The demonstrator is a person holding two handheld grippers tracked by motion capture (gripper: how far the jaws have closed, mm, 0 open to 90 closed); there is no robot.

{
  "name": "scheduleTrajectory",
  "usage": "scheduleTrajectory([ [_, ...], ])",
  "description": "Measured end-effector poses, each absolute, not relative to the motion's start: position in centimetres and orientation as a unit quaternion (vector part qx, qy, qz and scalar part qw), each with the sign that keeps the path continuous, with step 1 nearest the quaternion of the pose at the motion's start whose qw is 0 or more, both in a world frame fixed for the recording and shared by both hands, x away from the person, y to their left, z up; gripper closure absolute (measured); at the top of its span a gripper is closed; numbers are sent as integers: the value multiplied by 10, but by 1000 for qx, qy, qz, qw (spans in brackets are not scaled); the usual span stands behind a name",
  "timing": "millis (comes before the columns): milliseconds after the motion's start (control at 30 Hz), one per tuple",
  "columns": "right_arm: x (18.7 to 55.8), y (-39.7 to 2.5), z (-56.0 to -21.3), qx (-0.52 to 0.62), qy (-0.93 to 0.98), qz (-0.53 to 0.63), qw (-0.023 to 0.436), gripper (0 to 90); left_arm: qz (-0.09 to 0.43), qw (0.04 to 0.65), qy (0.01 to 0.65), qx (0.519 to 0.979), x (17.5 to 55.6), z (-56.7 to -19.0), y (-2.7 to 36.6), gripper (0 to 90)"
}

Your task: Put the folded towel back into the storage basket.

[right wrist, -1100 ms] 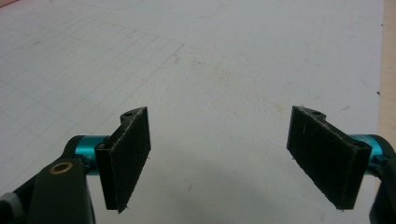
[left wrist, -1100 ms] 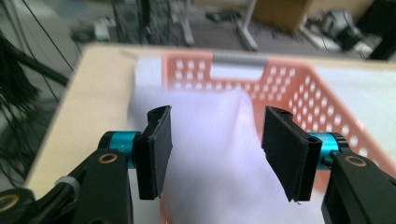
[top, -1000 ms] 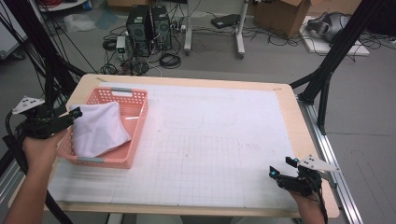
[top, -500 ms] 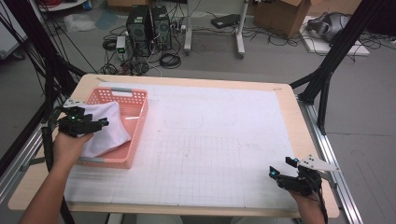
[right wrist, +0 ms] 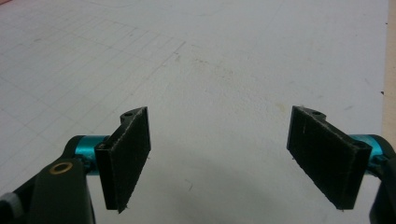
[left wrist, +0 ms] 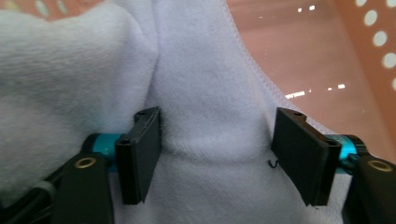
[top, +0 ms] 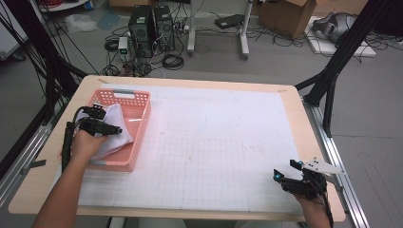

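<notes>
A white towel (top: pixel 113 129) lies crumpled in the pink basket (top: pixel 139 128) at the table's left. My left gripper (top: pixel 116 129) is over the basket, pressed down on the towel. In the left gripper view the towel (left wrist: pixel 210 88) bulges up between the two spread jaws, and my left gripper (left wrist: pixel 217 149) is open around a fold of it. At the table's front right corner my right gripper (top: pixel 277 175) rests low and open. The right gripper view has my right gripper (right wrist: pixel 219 154) with jaws wide apart above bare white gridded mat (right wrist: pixel 196 70).
The white gridded mat (top: pixel 214 142) covers most of the wooden table (top: pixel 290 90). Beyond the far edge the floor holds computer towers (top: pixel 149 23), cables and a cardboard box (top: pixel 285 14). Black frame legs stand at both sides.
My left gripper moved from outside the basket's left edge to above the basket and down onto the towel. The right gripper has stayed put.
</notes>
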State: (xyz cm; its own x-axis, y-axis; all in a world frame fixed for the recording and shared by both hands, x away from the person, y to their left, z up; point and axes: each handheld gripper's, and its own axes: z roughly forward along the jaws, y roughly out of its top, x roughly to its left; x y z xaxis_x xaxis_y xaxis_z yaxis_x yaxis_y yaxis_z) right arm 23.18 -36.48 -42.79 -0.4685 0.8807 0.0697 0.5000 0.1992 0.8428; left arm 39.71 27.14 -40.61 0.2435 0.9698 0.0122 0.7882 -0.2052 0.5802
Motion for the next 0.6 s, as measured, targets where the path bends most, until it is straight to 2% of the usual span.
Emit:
scheduleTrajectory([
  [167, 232, -366, -428, 465, 743, 428, 222, 205, 183, 255, 553, 772, 396, -409, 268, 321],
  [400, 233, -365, -429, 465, 743, 428, 221, 206, 137, 310, 474, 813, 392, -409, 261, 360],
  [500, 233, -365, -429, 464, 744, 427, 221, 205, 102, 340, 457, 815, 390, -408, 261, 365],
  [600, 233, -365, -429, 465, 745, 426, 220, 205, 112, 372, 468, 793, 390, -403, 267, 329],
])
